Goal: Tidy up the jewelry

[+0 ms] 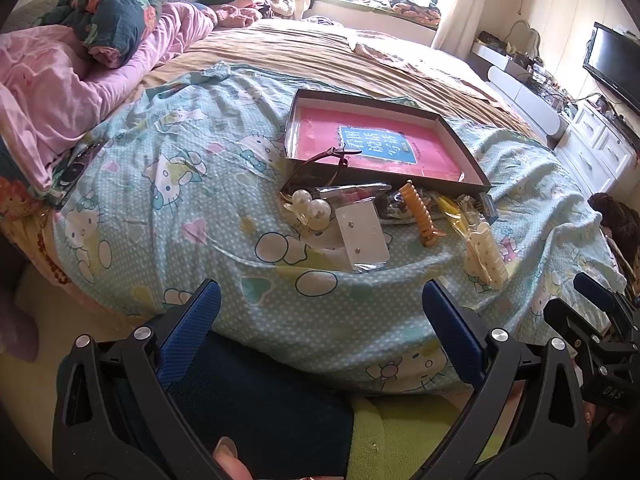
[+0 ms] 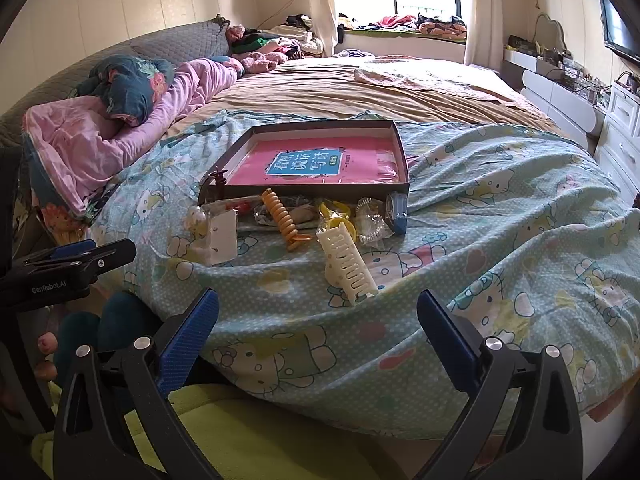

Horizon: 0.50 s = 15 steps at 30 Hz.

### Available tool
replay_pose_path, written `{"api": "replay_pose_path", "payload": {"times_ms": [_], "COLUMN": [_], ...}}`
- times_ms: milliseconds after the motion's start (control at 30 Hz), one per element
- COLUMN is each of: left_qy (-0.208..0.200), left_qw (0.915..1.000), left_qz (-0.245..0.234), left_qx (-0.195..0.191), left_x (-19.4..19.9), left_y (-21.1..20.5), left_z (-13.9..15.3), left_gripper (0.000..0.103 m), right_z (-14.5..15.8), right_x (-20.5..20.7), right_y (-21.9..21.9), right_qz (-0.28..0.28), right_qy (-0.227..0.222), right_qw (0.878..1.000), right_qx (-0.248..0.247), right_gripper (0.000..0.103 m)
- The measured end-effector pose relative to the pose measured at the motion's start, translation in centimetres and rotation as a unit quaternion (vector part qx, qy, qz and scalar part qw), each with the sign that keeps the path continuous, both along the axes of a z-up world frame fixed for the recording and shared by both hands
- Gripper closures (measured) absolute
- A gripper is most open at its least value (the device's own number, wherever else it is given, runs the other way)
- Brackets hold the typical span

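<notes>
Blue-padded fingers of the left gripper (image 1: 320, 312) and right gripper (image 2: 318, 312) stood spread wide, empty, above the bed's (image 2: 500, 208) edge. The jewelry heap (image 2: 304, 216), with a cream claw clip (image 2: 348, 262) at 6 o'clock, lay against the dark tray (image 2: 402, 152) holding a pink booklet (image 2: 312, 166).

Open bedspread (image 2: 360, 340) lies before the trinket pile (image 2: 304, 220), which crowds the shallow box's (image 2: 402, 152) near wall.
</notes>
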<state>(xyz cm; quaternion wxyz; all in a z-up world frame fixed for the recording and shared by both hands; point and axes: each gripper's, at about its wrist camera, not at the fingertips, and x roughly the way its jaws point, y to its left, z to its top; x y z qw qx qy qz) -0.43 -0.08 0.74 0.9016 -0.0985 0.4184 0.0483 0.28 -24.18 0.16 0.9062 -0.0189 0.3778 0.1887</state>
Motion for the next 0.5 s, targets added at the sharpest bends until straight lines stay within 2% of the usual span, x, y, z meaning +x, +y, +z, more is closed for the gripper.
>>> {"api": "replay_pose_path", "payload": {"times_ms": [500], "left_qy": [-0.006], "left_qw": [1.0000], "left_qz": [-0.004], "left_qx": [0.002], "left_x": [-0.11], "left_y": [0.01], "left_z": [0.35], "left_gripper": [0.008], "right_z": [0.25], "right_x": [-0.35], "right_y": [0.59], "right_qz": [0.003], "right_qy": [-0.004], "right_qw": [1.000], "right_qx": [-0.001], "right_gripper": [0.004]}}
